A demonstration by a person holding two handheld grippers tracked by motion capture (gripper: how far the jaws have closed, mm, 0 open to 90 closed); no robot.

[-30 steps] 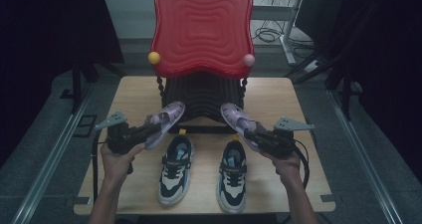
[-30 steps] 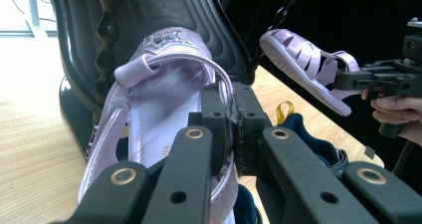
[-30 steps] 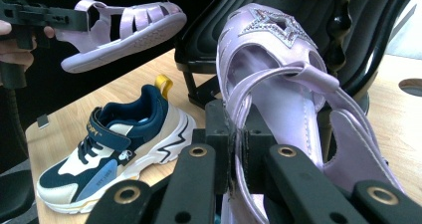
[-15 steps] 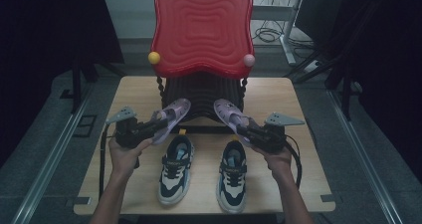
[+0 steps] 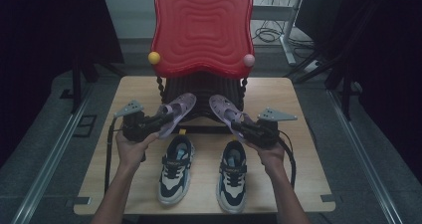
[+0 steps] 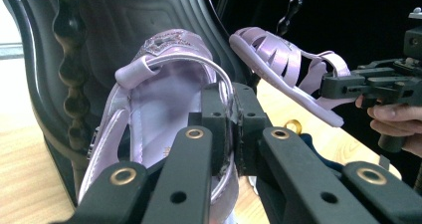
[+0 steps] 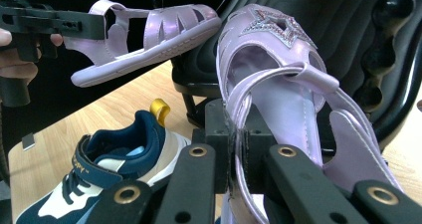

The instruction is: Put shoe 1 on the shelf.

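Observation:
Two lilac sandals are held up over the table, toes pointing at the black base of the red chair (image 5: 201, 27). My left gripper (image 5: 152, 124) is shut on the heel strap of the left sandal (image 5: 175, 112), whose starred toe (image 6: 161, 45) nearly meets the chair base. My right gripper (image 5: 244, 129) is shut on the side strap of the right sandal (image 5: 226, 112); its glitter star (image 7: 271, 22) faces up. In each gripper view the other sandal (image 6: 283, 64) (image 7: 149, 30) hangs held by the opposite gripper. Below them a pair of navy and white sneakers (image 5: 175, 169) (image 5: 232, 175) stands on the wooden table (image 5: 298, 149).
The red chair with its black ribbed base (image 5: 204, 92) stands at the table's far middle, a yellow ball (image 5: 154, 57) and a pink ball (image 5: 248, 60) on its sides. Cables trail from both grippers. Dark floor and metal rails surround the table.
Both hands carried their sandals inward and a little forward, so the two sandals now hang closer together in front of the chair base. The sneakers stayed put.

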